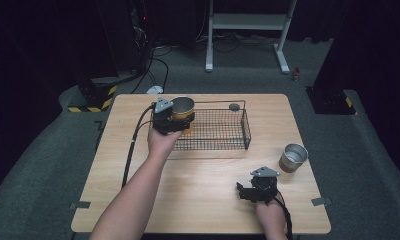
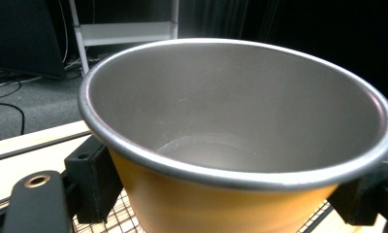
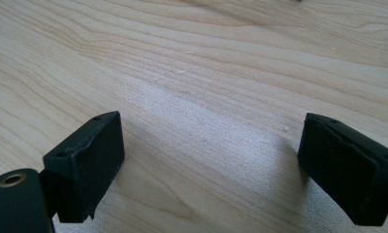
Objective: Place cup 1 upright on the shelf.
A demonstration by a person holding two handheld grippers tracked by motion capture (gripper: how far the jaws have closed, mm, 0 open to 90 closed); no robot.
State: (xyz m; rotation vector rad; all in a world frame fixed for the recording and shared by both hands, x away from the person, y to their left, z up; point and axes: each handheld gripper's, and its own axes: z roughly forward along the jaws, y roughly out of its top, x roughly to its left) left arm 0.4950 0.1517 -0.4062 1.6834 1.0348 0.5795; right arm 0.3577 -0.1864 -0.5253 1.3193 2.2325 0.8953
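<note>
High view: you stand at the near edge of a pale wooden table (image 1: 203, 200), a forearm coming in from each bottom corner. Your left gripper (image 1: 172, 121) sits at about 11 o'clock from the table's middle, over the left end of a black wire basket (image 1: 223, 131) that lies at 12 o'clock. Its jaws are pinching a yellow cup (image 1: 182, 110) with a bare metal inside — upright, mouth up, at the basket's left wall. In the left gripper view the yellow cup (image 2: 240, 145) is clamped on both flanks by the black pads (image 2: 92, 179), with wire mesh visible beneath it; whether its base already rests on the mesh cannot be told.

Your right gripper (image 1: 255, 192) rests low at 5 o'clock, near the table's front edge. In the right gripper view its jaws stand spread wide with nothing but bare wood between them.

A second cup, plain steel (image 1: 293, 157), stands upright on the table at 3 o'clock, outside the basket and just beyond your right gripper. A small dark round object (image 1: 234, 106) lies at the basket's far rim.

By the look of it, you are about halfway: one cup is arriving at the basket but not yet released — the steel cup is untouched.
</note>
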